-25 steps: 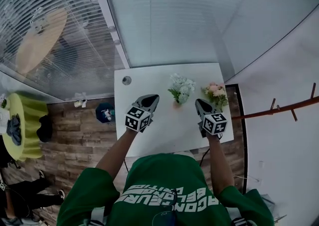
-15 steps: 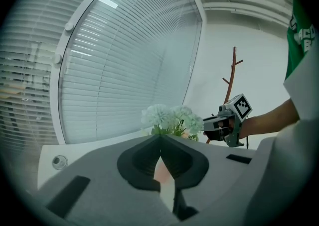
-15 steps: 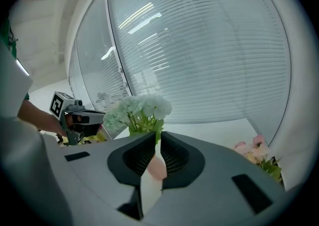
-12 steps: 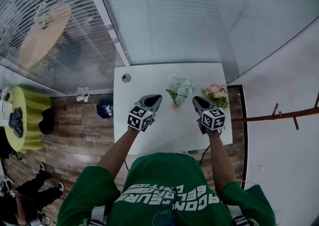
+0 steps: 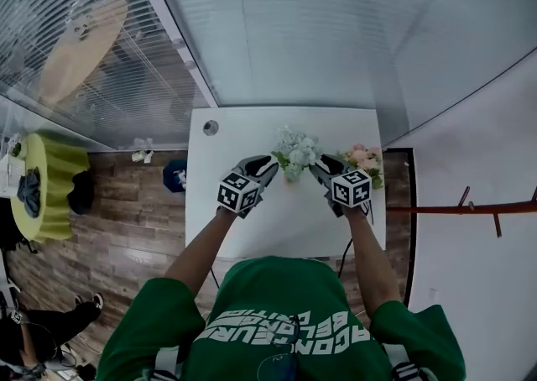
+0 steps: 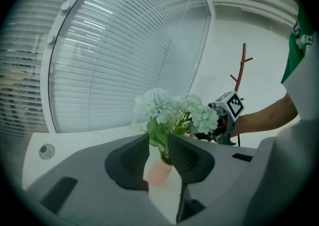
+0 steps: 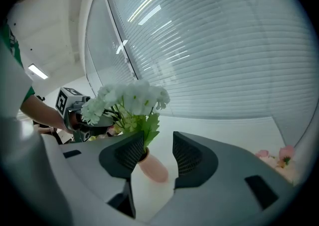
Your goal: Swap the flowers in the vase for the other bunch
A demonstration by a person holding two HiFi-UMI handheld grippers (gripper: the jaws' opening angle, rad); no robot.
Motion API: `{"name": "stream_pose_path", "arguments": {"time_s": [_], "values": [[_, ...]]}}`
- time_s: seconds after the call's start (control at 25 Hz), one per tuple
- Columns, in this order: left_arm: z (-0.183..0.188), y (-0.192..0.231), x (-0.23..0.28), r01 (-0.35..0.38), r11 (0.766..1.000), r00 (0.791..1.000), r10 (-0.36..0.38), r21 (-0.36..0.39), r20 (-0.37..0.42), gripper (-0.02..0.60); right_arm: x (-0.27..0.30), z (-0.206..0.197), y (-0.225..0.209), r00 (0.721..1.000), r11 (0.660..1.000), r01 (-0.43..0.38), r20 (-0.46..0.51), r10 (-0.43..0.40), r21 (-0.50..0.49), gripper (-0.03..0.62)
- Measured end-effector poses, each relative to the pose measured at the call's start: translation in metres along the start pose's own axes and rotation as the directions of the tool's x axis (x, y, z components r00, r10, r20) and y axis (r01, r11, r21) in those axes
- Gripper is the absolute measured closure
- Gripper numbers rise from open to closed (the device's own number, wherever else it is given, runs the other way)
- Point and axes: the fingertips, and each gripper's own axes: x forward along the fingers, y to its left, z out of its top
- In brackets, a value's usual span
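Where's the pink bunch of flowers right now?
In the head view, the pink bunch lies on the table by its right edge, just right of the white flowers.

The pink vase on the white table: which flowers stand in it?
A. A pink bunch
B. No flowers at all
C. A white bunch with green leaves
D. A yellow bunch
C: the white flowers with green leaves rise out of the pink vase, while the pink bunch lies apart near the edge of the table.
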Motion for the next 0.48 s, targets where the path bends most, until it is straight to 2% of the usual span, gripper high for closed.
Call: {"name": "stream_pose_path", "arguments": {"time_s": [0.08, 0.2, 0.48], "values": [[-0.002, 0.0, 0.009, 0.0, 1.0, 1.0, 0.0, -0.012, -0.016, 0.456, 0.008, 0.0, -0.002, 0.999, 0.999, -0.041, -0.014, 0.041, 0.0, 0.425], [-0.002, 0.0, 0.019, -0.005, 1.0, 1.0, 0.004, -0.027, -0.026, 0.441, 0.015, 0.002, -0.001, 0.994, 0.994, -0.105, -0.036, 0.105, 0.003, 0.421], [0.0, -0.007, 0.038, 0.018, 0.999, 0.999, -0.02, -0.037, -0.039, 0.439, 0.028, 0.006, 0.011, 0.966, 0.968, -0.251, -0.056, 0.251, 0.008, 0.422]]}}
